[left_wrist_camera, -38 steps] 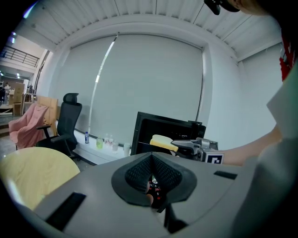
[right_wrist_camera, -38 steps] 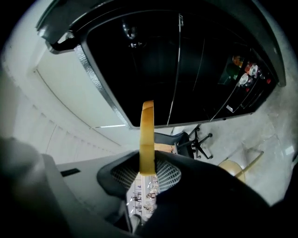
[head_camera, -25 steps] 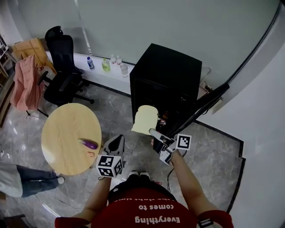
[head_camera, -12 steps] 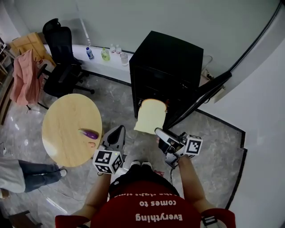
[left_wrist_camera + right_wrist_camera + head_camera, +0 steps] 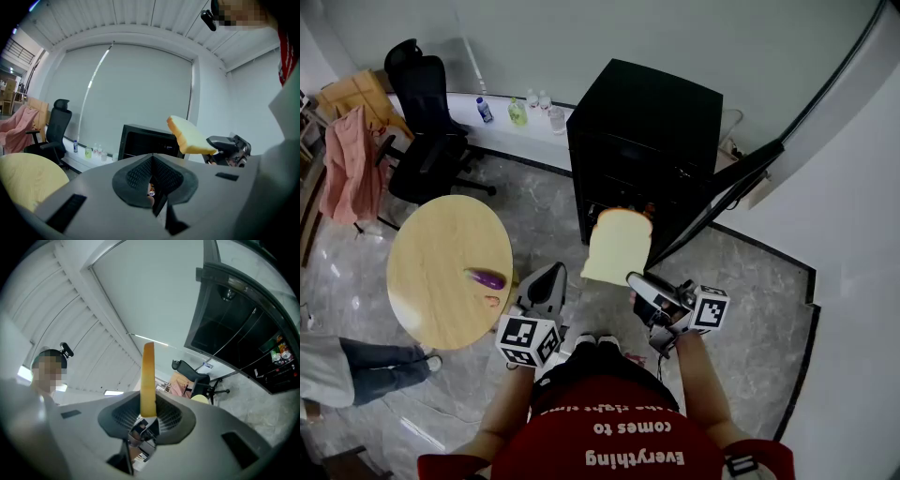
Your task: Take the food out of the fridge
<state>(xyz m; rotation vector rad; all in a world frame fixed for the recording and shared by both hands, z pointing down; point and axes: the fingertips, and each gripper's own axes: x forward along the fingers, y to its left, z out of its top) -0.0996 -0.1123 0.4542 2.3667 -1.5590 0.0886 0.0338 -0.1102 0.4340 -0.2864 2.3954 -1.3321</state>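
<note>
Bread slice (image 5: 148,380) pinched by right fingers (image 5: 171,417) | left fingers (image 5: 138,176) closed, empty | eggplant (image 5: 486,277) only overhead

It looks like an office: swivel chair (image 5: 427,103), round table (image 5: 431,248), small fridge (image 5: 652,117).

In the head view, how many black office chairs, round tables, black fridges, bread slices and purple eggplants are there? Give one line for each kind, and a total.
black office chair: 1
round table: 1
black fridge: 1
bread slice: 1
purple eggplant: 1
Total: 5
</note>
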